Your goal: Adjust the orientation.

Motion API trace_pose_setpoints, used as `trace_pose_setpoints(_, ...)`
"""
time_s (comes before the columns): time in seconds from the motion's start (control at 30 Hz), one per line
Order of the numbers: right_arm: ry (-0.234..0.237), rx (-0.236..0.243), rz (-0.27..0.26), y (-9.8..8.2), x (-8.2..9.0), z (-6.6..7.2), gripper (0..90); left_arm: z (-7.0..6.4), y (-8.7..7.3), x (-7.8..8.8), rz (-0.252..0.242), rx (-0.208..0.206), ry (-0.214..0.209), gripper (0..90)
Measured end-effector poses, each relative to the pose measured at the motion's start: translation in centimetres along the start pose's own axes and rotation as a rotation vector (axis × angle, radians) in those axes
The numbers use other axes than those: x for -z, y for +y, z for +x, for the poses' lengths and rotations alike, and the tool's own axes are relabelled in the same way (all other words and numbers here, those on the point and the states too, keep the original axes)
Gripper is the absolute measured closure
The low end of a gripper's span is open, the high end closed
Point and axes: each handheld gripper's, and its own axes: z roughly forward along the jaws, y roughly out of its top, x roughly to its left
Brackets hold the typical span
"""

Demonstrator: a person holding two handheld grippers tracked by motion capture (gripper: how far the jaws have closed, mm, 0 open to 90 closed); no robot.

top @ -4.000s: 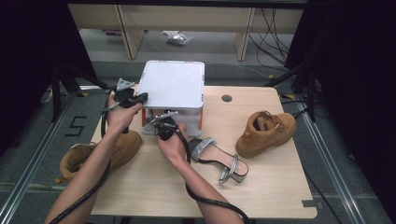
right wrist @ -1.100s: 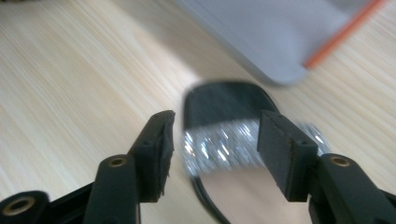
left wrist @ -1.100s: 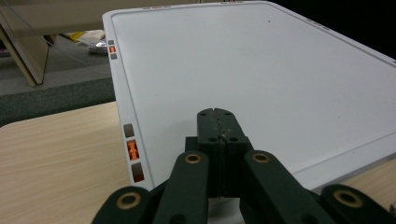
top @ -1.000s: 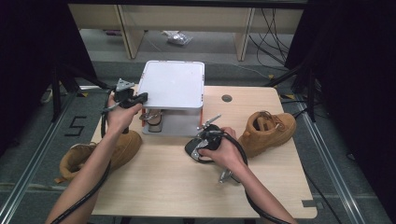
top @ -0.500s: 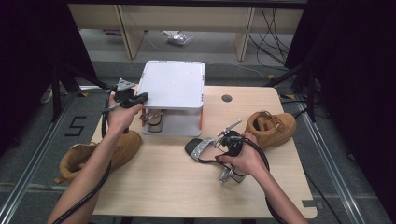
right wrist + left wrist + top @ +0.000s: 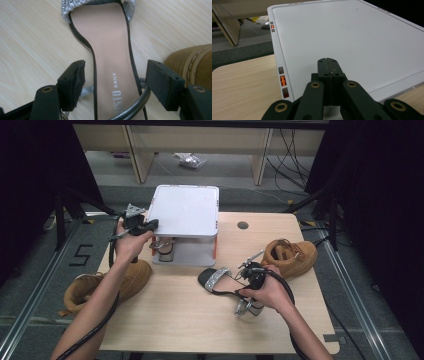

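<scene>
One tool (image 6: 248,270) has shifted right — jaws just opened astride the sandal (image 6: 225,282).

My right gripper (image 6: 248,270) is no longer at the small white rack, where it is four seconds ago beside my left one. It travels to the right across the table and now it hangs over the black sandal (image 6: 227,287), near the brown boot (image 6: 290,256). Its jaws have just been opening; they stand wide on both sides of the sandal's insole (image 6: 110,50) and the pads do not touch it. Under the rack there is now a second sandal (image 6: 164,249), which I do not see there before my right hand leaves
</scene>
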Motion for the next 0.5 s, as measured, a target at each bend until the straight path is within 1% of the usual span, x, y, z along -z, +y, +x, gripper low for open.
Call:
trace_pose_setpoints(0.03, -0.001, -0.009, 0.02, 0.1, 0.1, 0.0, 32.6, 0.0, 0.0, 0.0, -0.002, 0.004, -0.001, 89.8)
trace_pose_setpoints(0.07, 0.0, 0.01, 0.02, 0.3, 0.0, -0.1, 31.8, 0.0, 0.0, 0.1, 0.005, 0.006, 0.002, 89.8)
trace_pose_setpoints(0.13, 0.003, 0.014, 0.03, 0.6, 0.1, -0.2, 31.6, 0.1, -0.1, 0.0, -0.006, 0.009, -0.003, 89.8)
trace_pose_setpoints(0.17, 0.002, 0.004, 0.029, 0.7, 0.0, -0.3, 31.5, 0.1, -0.1, 0.0, -0.006, 0.01, -0.003, 89.8)
trace_pose_setpoints(0.2, 0.003, 0.016, 0.024, 0.9, 0.0, -0.5, 31.5, 0.1, -0.1, 0.0, -0.005, 0.011, -0.003, 89.8)
trace_pose_setpoints(0.27, -0.002, 0.022, 0.028, 1.1, -0.1, -0.8, 31.4, 0.1, 0.0, 0.0, -0.003, 0.011, -0.004, 89.8)
trace_pose_setpoints(0.3, -0.001, 0.008, 0.038, 1.2, -0.1, -0.9, 31.0, 0.1, 0.0, 0.0, 0.0, 0.01, -0.004, 89.8)
trace_pose_setpoints(0.33, 0.006, 0.009, 0.042, 1.3, -0.2, -1.0, 30.7, 0.0, 0.0, 0.0, 0.0, 0.009, -0.002, 89.8)
trace_pose_setpoints(0.43, 0.0, 0.019, 0.061, 1.3, -0.5, -1.3, 30.6, 0.1, 0.0, 0.0, 0.0, 0.01, -0.003, 89.8)
trace_pose_setpoints(0.5, 0.008, 0.026, 0.084, 1.4, -0.7, -1.4, 30.4, 0.1, 0.0, 0.0, 0.001, 0.009, -0.005, 89.8)
